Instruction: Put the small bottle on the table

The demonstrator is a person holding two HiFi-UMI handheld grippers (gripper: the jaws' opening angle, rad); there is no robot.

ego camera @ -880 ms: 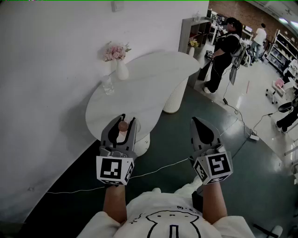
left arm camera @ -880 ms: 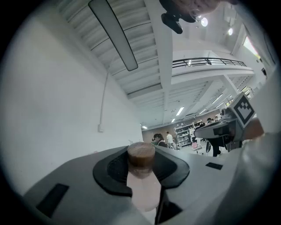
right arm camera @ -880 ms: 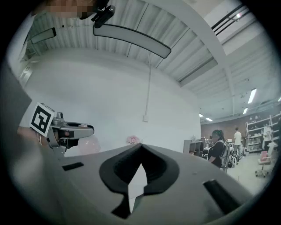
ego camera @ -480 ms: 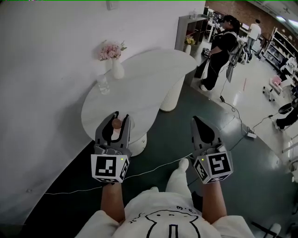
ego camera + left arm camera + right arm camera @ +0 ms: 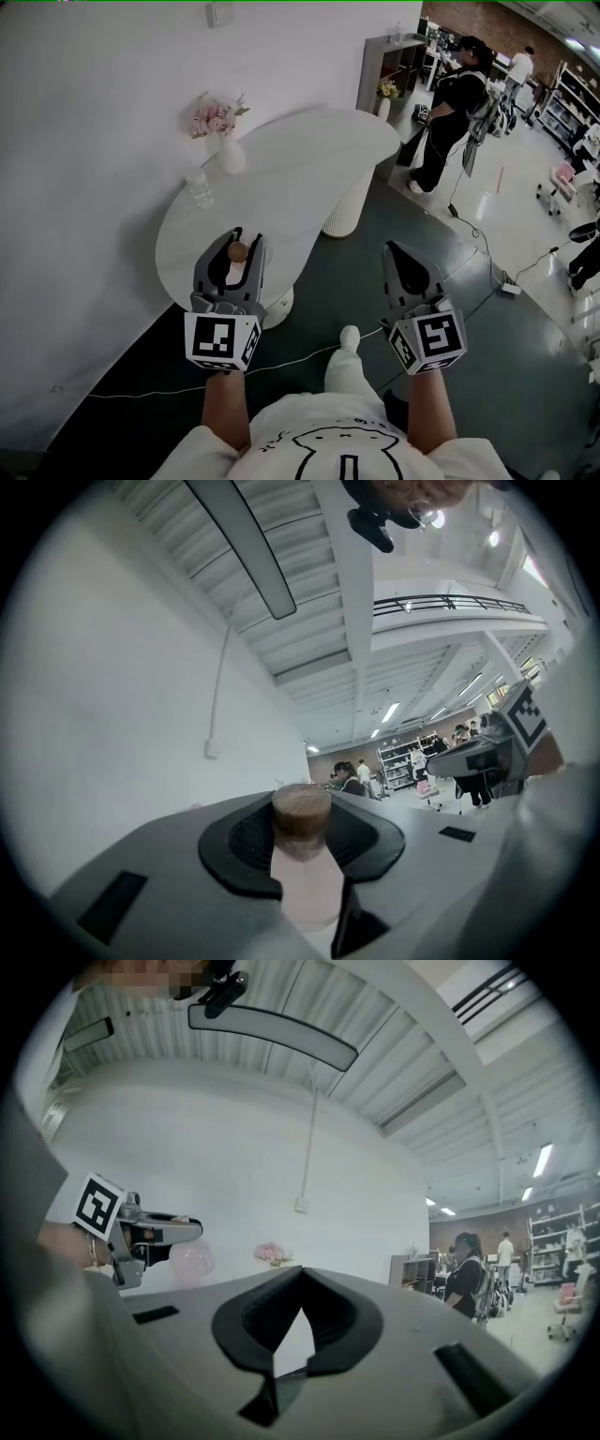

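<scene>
The small bottle [image 5: 240, 263], pale pink with a brown cork, stands upright between the jaws of my left gripper [image 5: 246, 240], which is shut on it. In the head view it hangs over the near edge of the white curved table [image 5: 291, 169]. The left gripper view shows the cork and the bottle [image 5: 302, 860] pinched between the dark pads of the left gripper [image 5: 302, 803]. My right gripper [image 5: 390, 247] is shut with nothing in it, held over the dark floor to the right of the table. Its tips [image 5: 302, 1271] meet in the right gripper view, where the left gripper [image 5: 155, 1234] shows beside it.
A white vase of pink flowers [image 5: 222, 141] and a clear glass [image 5: 199, 187] stand at the table's left side by the white wall. A thin cable [image 5: 300, 352] lies across the floor. People [image 5: 455, 103] stand at the far right near shelves.
The person has stepped forward; a foot now shows below the table. The table has slid left and nearer, and the left gripper with the bottle stays over its near edge. The right gripper keeps its pose.
</scene>
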